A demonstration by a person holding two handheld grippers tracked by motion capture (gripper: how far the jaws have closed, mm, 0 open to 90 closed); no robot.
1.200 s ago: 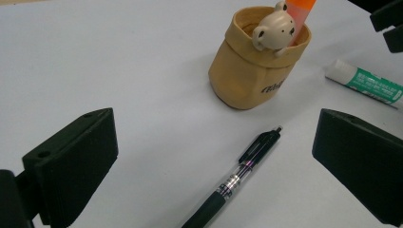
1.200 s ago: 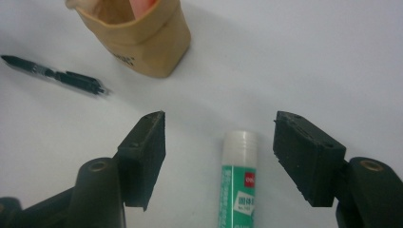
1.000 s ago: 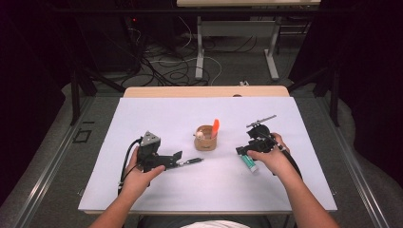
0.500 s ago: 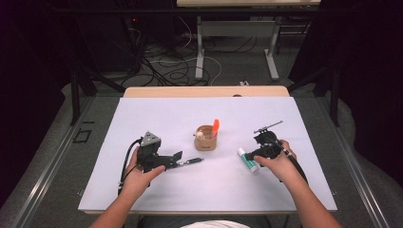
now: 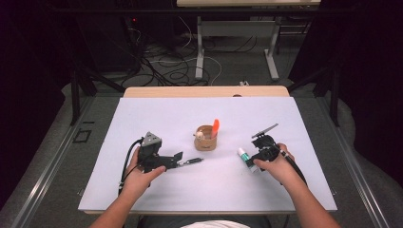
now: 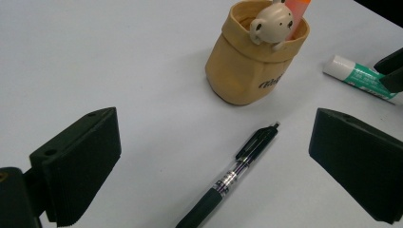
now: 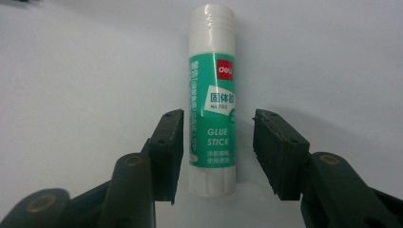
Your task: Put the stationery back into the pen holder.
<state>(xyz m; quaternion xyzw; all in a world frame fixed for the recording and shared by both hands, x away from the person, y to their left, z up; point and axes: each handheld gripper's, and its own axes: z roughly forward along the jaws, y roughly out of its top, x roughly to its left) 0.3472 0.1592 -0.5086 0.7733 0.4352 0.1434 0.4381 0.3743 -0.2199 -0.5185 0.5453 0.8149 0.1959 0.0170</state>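
1. In the right gripper view, the right gripper (image 7: 217,152) sits low over the glue stick (image 7: 212,99), its jaws parted with one on each side of the tube's lower end. A sliver of gap shows on either side, so neither pad seems to be touching yet.
2. The glue stick lies flat on the white worktop (image 7: 71,71). Its long axis runs straight up the frame from between the jaws, white cap toward the top edge. The jaws therefore cross the tube squarely, and a plain squeeze looks like all the grasp needs.
3. In the high view, the glue stick (image 5: 244,156) lies right of centre, just left of the right gripper (image 5: 263,147), which is clearly the nearer one.
4. The left gripper (image 6: 209,161) has its jaws wide open and empty, and the black pen (image 6: 228,183) lies diagonally between them on the worktop.
5. Farther off, at the upper middle of the left gripper view, stands the tan pen holder (image 6: 254,59), with a small bear figure and an orange item in it.
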